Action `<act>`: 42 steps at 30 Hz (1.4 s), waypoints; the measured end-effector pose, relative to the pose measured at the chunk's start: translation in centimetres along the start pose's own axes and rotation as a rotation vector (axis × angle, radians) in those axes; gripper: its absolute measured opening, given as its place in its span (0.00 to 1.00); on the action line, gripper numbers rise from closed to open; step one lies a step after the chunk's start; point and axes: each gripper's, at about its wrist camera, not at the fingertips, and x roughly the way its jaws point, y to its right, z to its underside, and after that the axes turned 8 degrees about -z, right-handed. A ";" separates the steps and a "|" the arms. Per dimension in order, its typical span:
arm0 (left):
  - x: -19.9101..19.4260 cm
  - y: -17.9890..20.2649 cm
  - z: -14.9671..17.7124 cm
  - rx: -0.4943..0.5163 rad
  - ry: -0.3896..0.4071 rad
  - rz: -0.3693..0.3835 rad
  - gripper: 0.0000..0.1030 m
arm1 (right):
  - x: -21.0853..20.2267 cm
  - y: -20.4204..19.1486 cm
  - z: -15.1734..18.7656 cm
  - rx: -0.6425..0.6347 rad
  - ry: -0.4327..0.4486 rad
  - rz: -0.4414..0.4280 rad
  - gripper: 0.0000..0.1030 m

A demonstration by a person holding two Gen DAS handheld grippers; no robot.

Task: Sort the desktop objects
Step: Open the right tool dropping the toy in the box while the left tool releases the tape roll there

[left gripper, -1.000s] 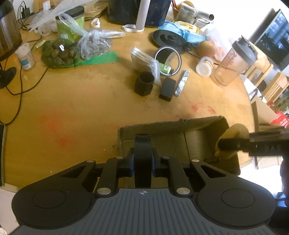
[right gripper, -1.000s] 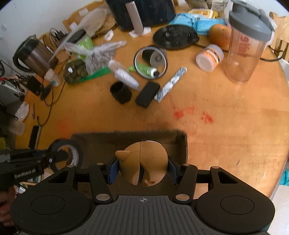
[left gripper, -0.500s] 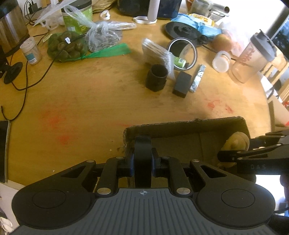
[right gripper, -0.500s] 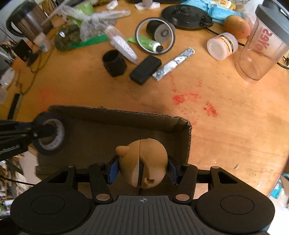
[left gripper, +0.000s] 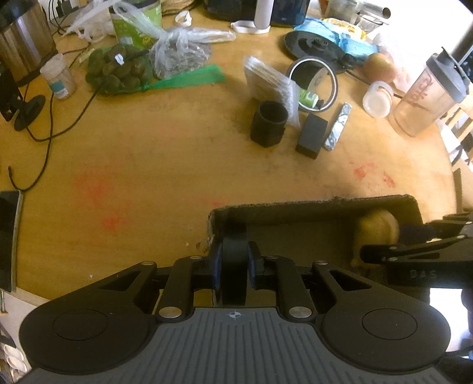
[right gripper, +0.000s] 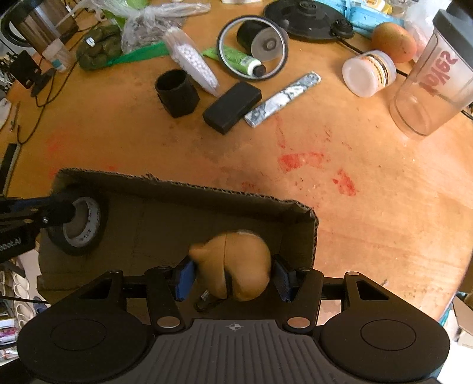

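— Left wrist view, item one: what has changed?

— The left gripper (left gripper: 233, 267) has sunk into the cardboard box (left gripper: 313, 203), at its left end wall; a second ago it hung higher over that corner. Its jaws are narrow and clamped on the roll of black tape (left gripper: 234, 265), seen edge-on. At the box's right end, the right gripper (left gripper: 381, 245) is beside the tan toy (left gripper: 377, 229).

— Right wrist view?

— The right gripper (right gripper: 232, 279) has just been opening: the blue pads (right gripper: 184, 279) now stand just clear of the tan toy (right gripper: 236, 264), which was squeezed between them half a second ago. The toy sits in the box's right corner, blurred. The tape (right gripper: 78, 229) lies at the opposite end, with the left gripper (right gripper: 56, 212) on it.

— Meaning for the sort?

— My reading: toy delivered, tape about to be. Two items boxed.

— Surface and room?

— A round wooden table (right gripper: 369, 212) with red smears. Towards its far edge: a black cup (right gripper: 176, 92), black block (right gripper: 232, 106), foil stick (right gripper: 282, 99), white jar (right gripper: 368, 72), shaker bottle (right gripper: 434, 79), and a kettle (right gripper: 38, 23) at the far left edge.
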 end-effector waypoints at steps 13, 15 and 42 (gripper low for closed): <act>-2.4 -0.3 -0.7 -0.009 0.078 0.051 0.51 | -4.6 1.1 -0.4 0.025 0.144 -0.100 0.92; -2.6 -0.3 -0.8 -0.008 0.083 0.055 0.51 | -5.1 1.5 -0.2 0.036 0.163 -0.103 0.92; -3.3 -2.1 -0.9 -0.090 0.068 -0.030 0.51 | -2.2 9.3 -1.5 0.212 0.158 0.043 0.93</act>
